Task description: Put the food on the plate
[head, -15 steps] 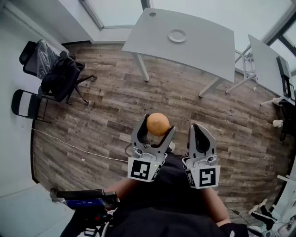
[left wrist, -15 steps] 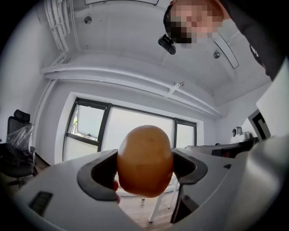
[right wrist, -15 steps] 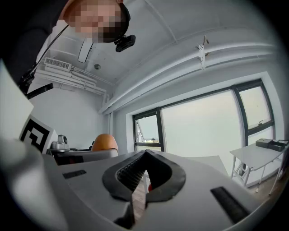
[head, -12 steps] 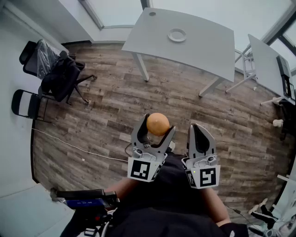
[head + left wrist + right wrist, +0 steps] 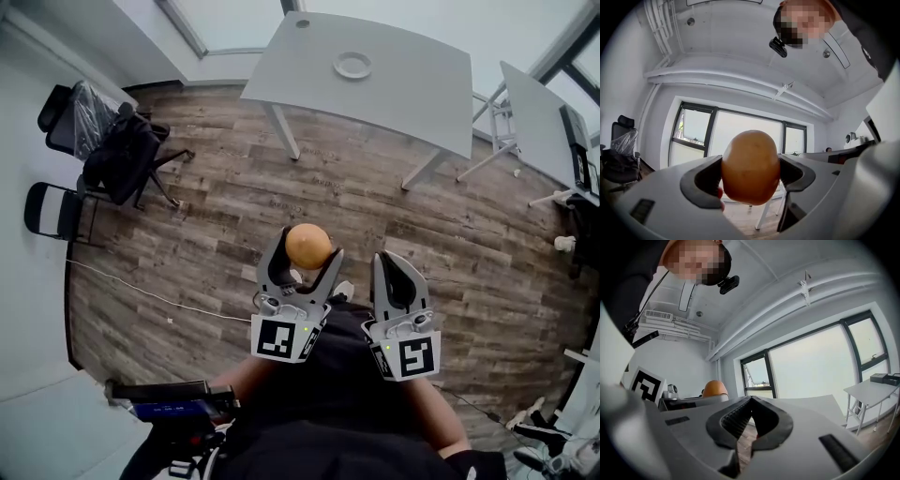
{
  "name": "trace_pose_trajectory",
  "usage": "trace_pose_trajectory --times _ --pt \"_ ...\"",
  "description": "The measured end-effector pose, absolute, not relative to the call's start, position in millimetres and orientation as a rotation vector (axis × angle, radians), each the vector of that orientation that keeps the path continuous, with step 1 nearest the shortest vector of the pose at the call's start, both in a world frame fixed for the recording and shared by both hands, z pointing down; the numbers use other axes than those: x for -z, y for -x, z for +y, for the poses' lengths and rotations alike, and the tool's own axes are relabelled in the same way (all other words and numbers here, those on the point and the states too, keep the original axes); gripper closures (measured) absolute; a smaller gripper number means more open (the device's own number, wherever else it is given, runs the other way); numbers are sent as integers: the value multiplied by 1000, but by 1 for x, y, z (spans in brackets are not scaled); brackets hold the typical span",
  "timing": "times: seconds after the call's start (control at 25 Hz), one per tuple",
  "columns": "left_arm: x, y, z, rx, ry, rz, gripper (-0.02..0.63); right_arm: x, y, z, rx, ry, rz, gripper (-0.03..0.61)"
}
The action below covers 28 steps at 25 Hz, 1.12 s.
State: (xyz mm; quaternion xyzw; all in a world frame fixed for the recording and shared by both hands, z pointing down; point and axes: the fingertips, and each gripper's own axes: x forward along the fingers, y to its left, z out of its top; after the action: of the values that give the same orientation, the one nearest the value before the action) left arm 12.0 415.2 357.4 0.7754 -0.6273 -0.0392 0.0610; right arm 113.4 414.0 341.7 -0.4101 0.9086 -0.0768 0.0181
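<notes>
A smooth orange-brown, egg-shaped food item (image 5: 308, 247) sits between the jaws of my left gripper (image 5: 302, 262), which is shut on it; in the left gripper view the food item (image 5: 751, 167) fills the gap, both pads pressing its sides. My right gripper (image 5: 395, 272) hovers beside it on the right, shut with nothing in it; its jaws meet at the tips in the right gripper view (image 5: 751, 412), where the food item (image 5: 715, 388) shows at the left. A white plate (image 5: 352, 66) lies on the grey table (image 5: 412, 84) far ahead.
Wooden floor lies between me and the table. Black office chairs (image 5: 108, 145) stand at the left wall. A second grey table (image 5: 534, 112) is at the right. A white cable (image 5: 141, 292) runs over the floor at the left.
Both grippers have shifted slightly left and nearer in the head view, with the food item still gripped. The table and plate sit a little higher in the frame.
</notes>
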Motion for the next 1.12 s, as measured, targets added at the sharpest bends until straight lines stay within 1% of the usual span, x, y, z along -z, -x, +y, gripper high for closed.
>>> trace_pose_trajectory --times 0.36,0.56,0.96,1.12 --pt "-365 -19 419 30 -2328 -1878 245 -349 -149 413 257 1367 2730 581" --pt "-367 -21 410 -12 -2349 -1847 245 -353 -154 401 277 1393 2703 581" --pt "-377 -35 359 70 -2382 -1770 245 -359 -171 376 261 1448 2717 581" --pt "-378 -39 326 118 -2423 -1708 245 -360 -158 358 222 1450 2752 581"
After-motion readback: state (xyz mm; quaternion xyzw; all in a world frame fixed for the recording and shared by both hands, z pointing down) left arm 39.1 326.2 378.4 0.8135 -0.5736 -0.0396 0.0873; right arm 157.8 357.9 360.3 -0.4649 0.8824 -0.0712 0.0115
